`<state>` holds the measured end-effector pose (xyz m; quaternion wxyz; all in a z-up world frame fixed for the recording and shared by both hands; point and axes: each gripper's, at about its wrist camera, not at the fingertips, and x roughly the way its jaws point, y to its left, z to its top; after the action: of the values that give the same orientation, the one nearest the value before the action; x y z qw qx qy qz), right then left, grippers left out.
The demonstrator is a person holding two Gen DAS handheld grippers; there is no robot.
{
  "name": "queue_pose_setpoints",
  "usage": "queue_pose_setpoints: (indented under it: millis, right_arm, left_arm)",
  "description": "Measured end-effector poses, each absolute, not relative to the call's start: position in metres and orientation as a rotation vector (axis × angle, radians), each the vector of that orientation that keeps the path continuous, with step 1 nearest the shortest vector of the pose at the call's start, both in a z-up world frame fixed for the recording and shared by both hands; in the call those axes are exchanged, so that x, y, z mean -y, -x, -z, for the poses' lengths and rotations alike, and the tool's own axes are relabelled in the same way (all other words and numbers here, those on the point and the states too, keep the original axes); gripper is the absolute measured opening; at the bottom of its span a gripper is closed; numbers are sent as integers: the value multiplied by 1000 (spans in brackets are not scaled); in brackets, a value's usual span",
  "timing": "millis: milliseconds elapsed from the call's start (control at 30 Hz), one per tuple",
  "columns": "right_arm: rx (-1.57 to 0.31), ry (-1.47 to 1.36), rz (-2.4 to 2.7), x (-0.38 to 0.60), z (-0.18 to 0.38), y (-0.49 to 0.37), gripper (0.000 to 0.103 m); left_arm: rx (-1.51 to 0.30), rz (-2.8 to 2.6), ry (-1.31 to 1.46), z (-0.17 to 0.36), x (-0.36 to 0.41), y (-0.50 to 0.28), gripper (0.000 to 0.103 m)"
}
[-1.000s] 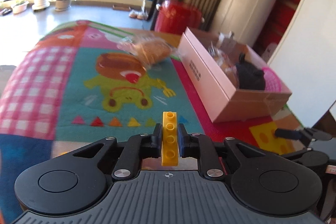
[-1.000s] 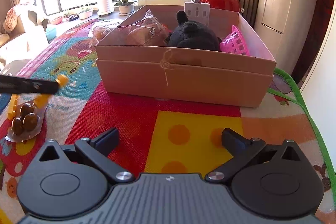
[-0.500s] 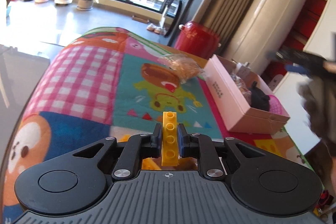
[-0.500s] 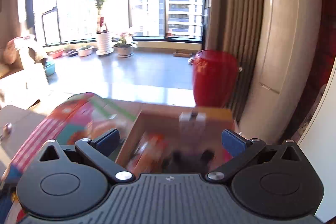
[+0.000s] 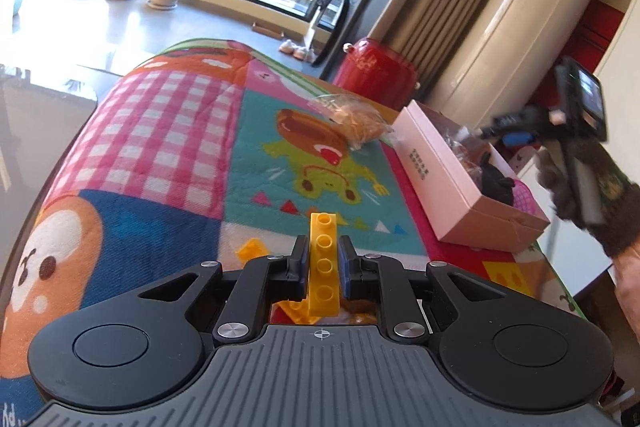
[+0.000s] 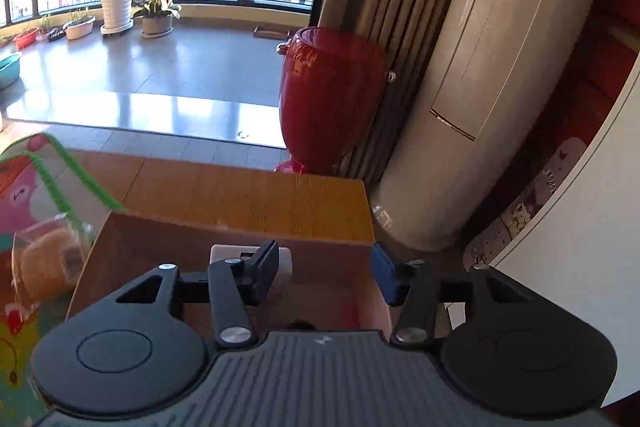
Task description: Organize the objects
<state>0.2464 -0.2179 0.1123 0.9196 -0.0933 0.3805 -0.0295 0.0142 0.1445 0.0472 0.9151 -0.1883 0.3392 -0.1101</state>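
My left gripper (image 5: pixel 323 263) is shut on a yellow studded brick (image 5: pixel 323 267) and holds it upright above the colourful mat (image 5: pixel 168 131). More yellow bricks (image 5: pixel 253 251) lie under it. The cardboard box (image 5: pixel 448 183) stands at the right of the mat with a black plush toy (image 5: pixel 496 183) and a pink basket (image 5: pixel 524 199) inside. My right gripper (image 6: pixel 324 267) is open and empty above the box (image 6: pixel 328 255), over a white item (image 6: pixel 248 255) at its far wall. It shows in the left wrist view (image 5: pixel 560 131) above the box.
A bagged bread (image 5: pixel 356 119) lies on the mat left of the box; it also shows in the right wrist view (image 6: pixel 48 259). A red bin (image 6: pixel 328 107) and a tall air conditioner (image 6: pixel 480 67) stand beyond the table edge. Bare wooden tabletop (image 6: pixel 248 199) lies behind the box.
My left gripper rose and drew back with the yellow brick. My right gripper rose from in front of the box to above it and its fingers came closer together.
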Motion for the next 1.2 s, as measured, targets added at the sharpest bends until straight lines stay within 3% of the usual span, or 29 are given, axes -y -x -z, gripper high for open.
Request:
queue_pose_setpoints:
  millis: [200, 333, 433, 533, 600, 800, 933, 1200]
  right_arm:
    - [-780, 185, -9, 219, -128, -188, 55]
    - [-747, 155, -152, 183, -148, -181, 81]
    - [-770, 172, -275, 130, -148, -194, 85]
    - [-841, 193, -312, 77, -131, -225, 96]
    - [-861, 256, -290, 46, -113, -246, 98]
    - [-963, 405, -196, 1, -66, -295, 101]
    - [-974, 400, -217, -5, -63, -284, 78]
    - [-880, 367, -468, 24, -108, -171, 75]
  left_arm:
    - [-717, 208, 434, -38, -153, -20, 17]
    - [-709, 196, 451, -37, -156, -18, 17]
    - [-695, 169, 460, -41, -164, -13, 17]
    - [-680, 143, 476, -45, -173, -5, 17]
    - [-673, 140, 479, -47, -177, 1, 17]
    - [-672, 156, 470, -47, -187, 17, 17]
    - [-685, 196, 456, -44, -182, 17, 17]
    - [-687, 298, 398, -46, -155, 15, 17]
